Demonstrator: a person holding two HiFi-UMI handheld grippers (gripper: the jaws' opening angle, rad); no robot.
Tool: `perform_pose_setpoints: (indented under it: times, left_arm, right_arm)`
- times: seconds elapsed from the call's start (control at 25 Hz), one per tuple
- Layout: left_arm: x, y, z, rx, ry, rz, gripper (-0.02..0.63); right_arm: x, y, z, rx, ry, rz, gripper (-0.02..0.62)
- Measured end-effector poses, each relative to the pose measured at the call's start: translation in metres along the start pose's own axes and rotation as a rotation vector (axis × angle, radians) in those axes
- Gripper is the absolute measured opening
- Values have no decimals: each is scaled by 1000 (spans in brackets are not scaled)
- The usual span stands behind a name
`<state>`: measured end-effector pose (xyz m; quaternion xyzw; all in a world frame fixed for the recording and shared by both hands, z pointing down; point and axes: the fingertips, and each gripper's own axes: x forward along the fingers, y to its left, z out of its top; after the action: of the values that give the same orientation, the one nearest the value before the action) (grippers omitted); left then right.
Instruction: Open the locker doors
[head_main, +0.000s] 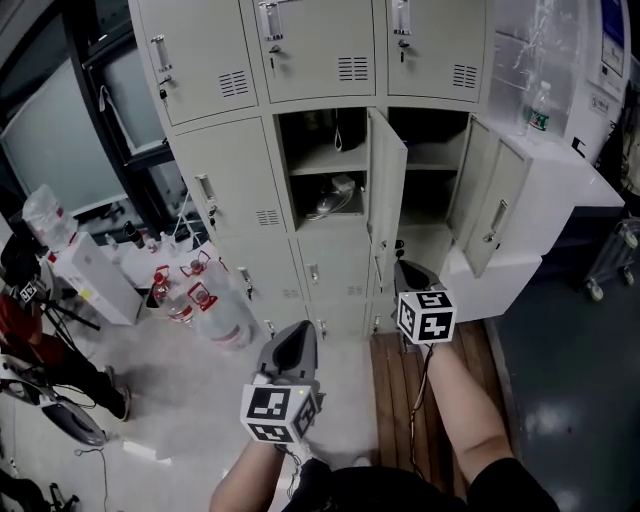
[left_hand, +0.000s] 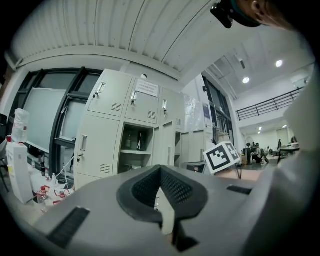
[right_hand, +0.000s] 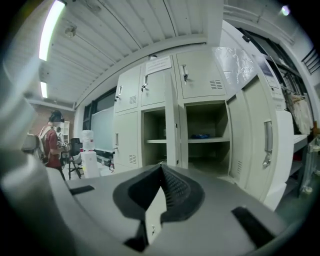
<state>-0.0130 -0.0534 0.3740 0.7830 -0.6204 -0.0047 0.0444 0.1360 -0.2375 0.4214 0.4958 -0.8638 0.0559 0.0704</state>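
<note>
Lockers (head_main: 330, 150) filled the top of the head view. Two doors stood open. The middle door (head_main: 388, 190) swung out edge-on, and the right door (head_main: 490, 215) swung toward a white cabinet (head_main: 560, 180) just right of the lockers. The other doors were shut. Bare floor lay in front of the lockers, with water jugs (head_main: 215, 318) low on their left side. The left gripper (head_main: 298, 338) and the right gripper (head_main: 408, 268) both pointed at the lockers and touched none of them. The right gripper was the nearer one, below the middle door.

In the left gripper view, its fingers were pressed together at the tips and held nothing. The lockers stood ahead, with open room in between. A marker cube (left_hand: 222, 156) on the right gripper showed to the right of the lockers.

In the right gripper view, its fingers were closed tight too, with nothing between them. The two open boxes of the lockers lay straight ahead. A small blue thing (right_hand: 200, 136) lay on a shelf there, where the head view was too dark. A person (right_hand: 50, 145) stood far left of the lockers.
</note>
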Motion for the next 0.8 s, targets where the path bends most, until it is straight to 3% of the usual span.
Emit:
perform_pose_setpoints:
  times: [0.4,0.8]
  left_arm:
    - [-15,-26,1,-11,-10,52,0]
    - [-31,-4,7,-2,-17,127,0]
  right_arm:
    - [-73,61,39,-65,-110,215,0]
    - [-88,124,46,-96,-130,367,0]
